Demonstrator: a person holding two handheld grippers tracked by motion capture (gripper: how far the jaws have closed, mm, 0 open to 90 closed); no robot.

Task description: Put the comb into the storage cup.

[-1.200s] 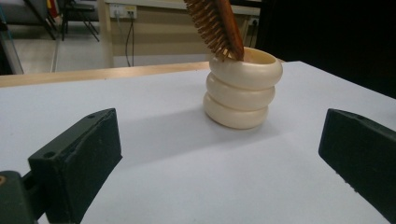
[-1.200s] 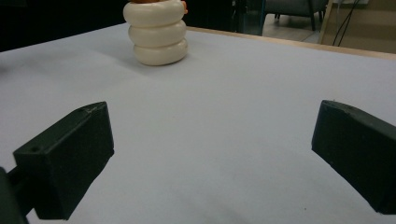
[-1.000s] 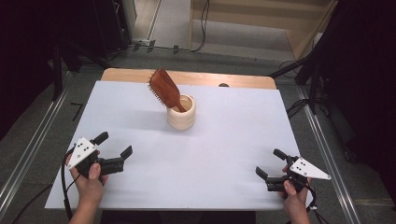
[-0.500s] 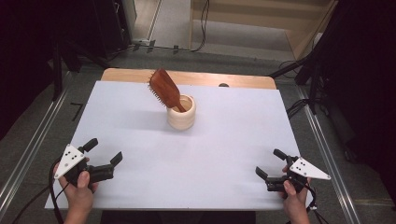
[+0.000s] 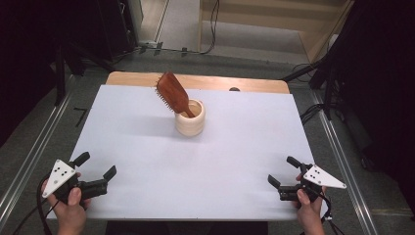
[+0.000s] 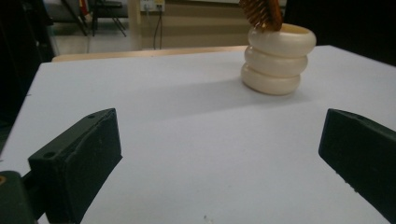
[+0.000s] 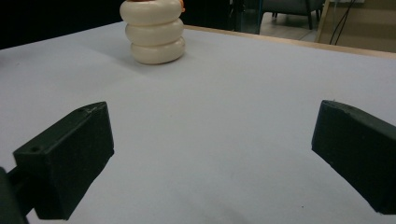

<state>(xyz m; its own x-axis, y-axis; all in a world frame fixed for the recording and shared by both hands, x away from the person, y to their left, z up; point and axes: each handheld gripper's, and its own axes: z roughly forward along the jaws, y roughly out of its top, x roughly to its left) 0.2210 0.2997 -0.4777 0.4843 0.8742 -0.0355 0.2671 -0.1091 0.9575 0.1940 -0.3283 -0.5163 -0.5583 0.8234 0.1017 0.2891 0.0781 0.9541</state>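
White table, largest thing, wood strip showing along far edge. Cream ribbed cup standing upright toward far edge, about mid-width, well apart from both grippers. Seen in left gripper view up and right of centre, in right gripper view at upper left, three stacked rings. Brown hairbrush stuck handle-down in cup, head leaning out toward far-left, bristles facing left; bristle end poking above cup rim in left gripper view. Left gripper at near-left corner, held in left hand, grey plate on top, jaws spread wide, nothing between them, pointing roughly right and toward far edge. Right gripper at near-right corner, held in right hand, grey plate on top, jaws spread wide, nothing between them, pointing left and toward far edge. Both sets of jaws low over bare table in gripper views; touching or just above, can't tell. Cables trailing off near edge from each gripper.
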